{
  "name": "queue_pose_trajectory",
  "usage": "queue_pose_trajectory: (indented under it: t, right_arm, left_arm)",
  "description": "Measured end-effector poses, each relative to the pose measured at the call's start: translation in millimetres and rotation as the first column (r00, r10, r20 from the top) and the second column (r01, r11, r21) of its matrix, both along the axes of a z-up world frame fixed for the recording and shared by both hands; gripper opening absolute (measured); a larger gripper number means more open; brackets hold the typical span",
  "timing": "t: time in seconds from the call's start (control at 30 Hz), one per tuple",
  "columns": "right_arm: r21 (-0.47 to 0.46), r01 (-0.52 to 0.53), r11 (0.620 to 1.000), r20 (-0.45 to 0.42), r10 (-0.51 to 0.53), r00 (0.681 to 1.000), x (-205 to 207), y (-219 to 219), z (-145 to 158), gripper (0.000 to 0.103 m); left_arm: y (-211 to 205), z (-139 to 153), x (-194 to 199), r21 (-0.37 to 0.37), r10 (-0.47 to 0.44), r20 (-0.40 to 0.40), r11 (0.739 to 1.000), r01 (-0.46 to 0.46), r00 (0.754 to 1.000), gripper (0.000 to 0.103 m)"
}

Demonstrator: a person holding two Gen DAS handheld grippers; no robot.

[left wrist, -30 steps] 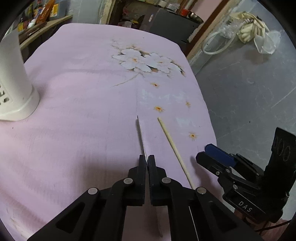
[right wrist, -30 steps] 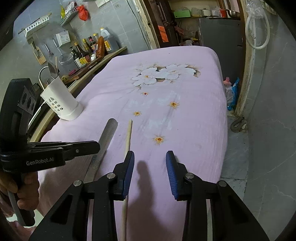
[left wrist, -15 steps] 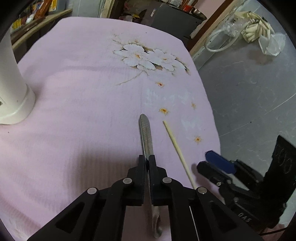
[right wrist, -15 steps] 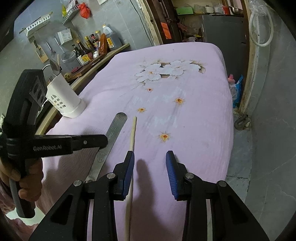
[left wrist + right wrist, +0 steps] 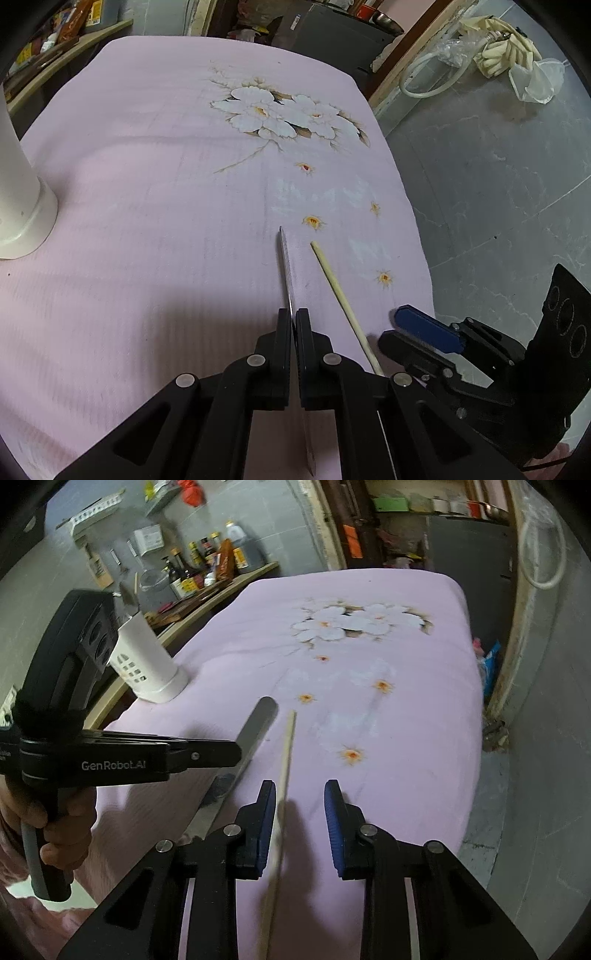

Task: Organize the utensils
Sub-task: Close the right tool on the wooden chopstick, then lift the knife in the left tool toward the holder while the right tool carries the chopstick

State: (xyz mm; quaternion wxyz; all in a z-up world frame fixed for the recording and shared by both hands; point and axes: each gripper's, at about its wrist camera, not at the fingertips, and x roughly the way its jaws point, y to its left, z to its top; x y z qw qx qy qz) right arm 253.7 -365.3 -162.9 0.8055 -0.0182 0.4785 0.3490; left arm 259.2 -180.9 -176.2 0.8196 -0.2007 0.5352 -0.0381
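Currently, status by item:

Left gripper (image 5: 294,321): jaws pressed together on the knife (image 5: 286,266), which it holds edge-up in the left wrist view. The blade projects forward past the fingertips and the handle end extends back beneath the gripper body.

Knife, right wrist view (image 5: 255,725): the flat of the blade is visible, with its rounded tip pointing toward the far end of the table. The blade passes under the left gripper (image 5: 236,753).

Right gripper (image 5: 300,805): jaws have just been closing and are partly spread. The chopstick (image 5: 284,771) lies between them, close against the left blue pad (image 5: 269,812). Contact cannot be told. The right pad stands apart from the chopstick.

Chopstick, left wrist view (image 5: 340,299): lies on the tablecloth (image 5: 147,184), just beside the knife on its right, nearly parallel to it.

Right gripper, left wrist view (image 5: 410,332): at the near end of the chopstick.

Utensil holder (image 5: 147,661): white, perforated, upright near the left edge of the table, well apart from both utensils.

Hand (image 5: 55,834): wrapped around the left gripper's grey handle.
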Motion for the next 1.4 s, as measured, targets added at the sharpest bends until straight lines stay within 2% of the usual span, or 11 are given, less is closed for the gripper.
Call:
queue_pose_trajectory:
  t: [0.1,0.37,0.47,0.5,0.57,0.63,0.77,0.83,0.97,1.17,1.4]
  right_arm:
    - [-0.051,-0.037,0.998,0.000,0.037,0.999,1,11,-5,0.019]
    - [-0.153,-0.065,0.986,0.014,0.068,0.998,0,24,-3,0.018]
    - [-0.191,-0.061,0.980,0.009,0.064,0.998,0,29,-1,0.011]
    - [-0.197,-0.062,0.979,-0.007,0.062,0.998,1,30,0,0.005]
    - [-0.197,-0.051,0.979,-0.035,0.045,0.998,5,30,0,0.005]
    - [-0.155,-0.024,0.988,-0.072,0.013,0.997,9,25,2,0.004]
    - [0.011,0.085,0.996,-0.127,-0.083,0.988,14,3,12,0.004]
    - [0.084,0.122,0.989,-0.126,-0.111,0.986,13,-3,18,0.004]
    - [0.254,0.199,0.947,-0.127,-0.171,0.977,8,-12,32,0.004]
    - [0.360,0.226,0.905,-0.048,-0.224,0.973,-5,14,54,0.004]
    - [0.447,0.198,0.872,0.085,-0.261,0.961,-7,62,103,0.004]
  left_arm:
    - [2,-1,1,-0.004,-0.004,-0.004,1.000,0.004,1.000,0.004]
    - [7,-4,9,-0.012,-0.038,-0.009,0.999,0.038,0.999,0.005]
    - [9,-5,13,-0.026,-0.048,-0.016,0.999,0.047,0.999,0.005]
    - [9,-4,13,-0.025,-0.053,-0.018,0.998,0.053,0.998,0.004]
    - [6,-3,15,-0.007,-0.068,-0.021,0.998,0.068,0.997,0.004]
    - [4,0,16,-0.003,-0.063,-0.027,0.998,0.063,0.998,0.003]
    - [6,11,11,0.002,-0.040,-0.001,0.999,0.040,0.999,0.002]
    - [8,18,7,0.025,-0.044,0.017,0.999,0.044,0.999,0.002]
    - [17,28,-2,0.027,-0.038,0.047,0.999,0.037,0.998,0.002]
    - [44,60,-24,0.015,0.020,0.192,1.000,-0.023,0.981,0.002]
    - [87,102,-39,0.024,0.062,0.314,0.997,-0.073,0.948,0.002]
